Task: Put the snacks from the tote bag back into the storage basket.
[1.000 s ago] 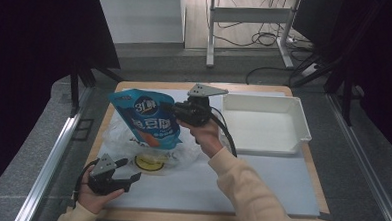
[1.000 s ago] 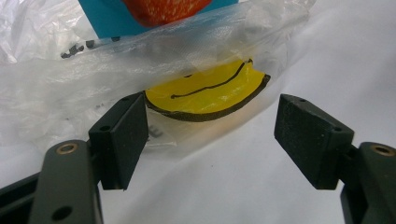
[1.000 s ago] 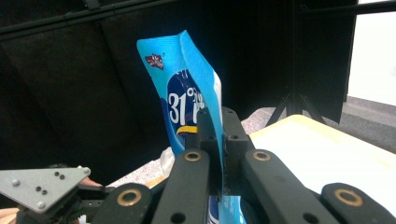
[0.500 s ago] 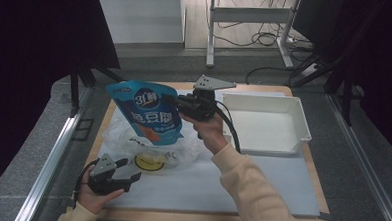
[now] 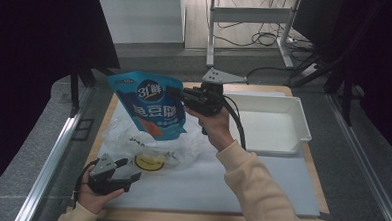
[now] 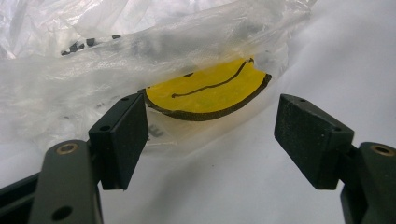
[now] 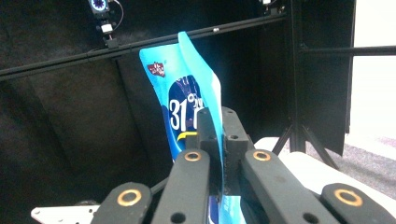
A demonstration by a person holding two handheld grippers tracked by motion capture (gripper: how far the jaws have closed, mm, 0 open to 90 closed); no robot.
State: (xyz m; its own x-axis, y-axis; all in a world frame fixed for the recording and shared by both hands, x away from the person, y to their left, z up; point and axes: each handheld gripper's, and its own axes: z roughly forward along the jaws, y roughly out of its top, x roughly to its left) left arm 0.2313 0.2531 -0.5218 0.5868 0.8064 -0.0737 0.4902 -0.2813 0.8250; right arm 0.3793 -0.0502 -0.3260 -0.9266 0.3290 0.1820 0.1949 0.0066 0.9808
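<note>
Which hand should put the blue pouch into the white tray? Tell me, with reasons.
Right. The right gripper is already shut on the blue pouch and holds it up beside the white tray. The left gripper rests open at the clear plastic bag, farther off.

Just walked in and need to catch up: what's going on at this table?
A person works with a gripper in each hand. The right gripper is shut on the edge of a blue snack pouch and holds it in the air above a crumpled clear plastic bag with a yellow smiley face. The left gripper rests open on the white mat, at the bag's near edge. A white tray sits to the right.
</note>
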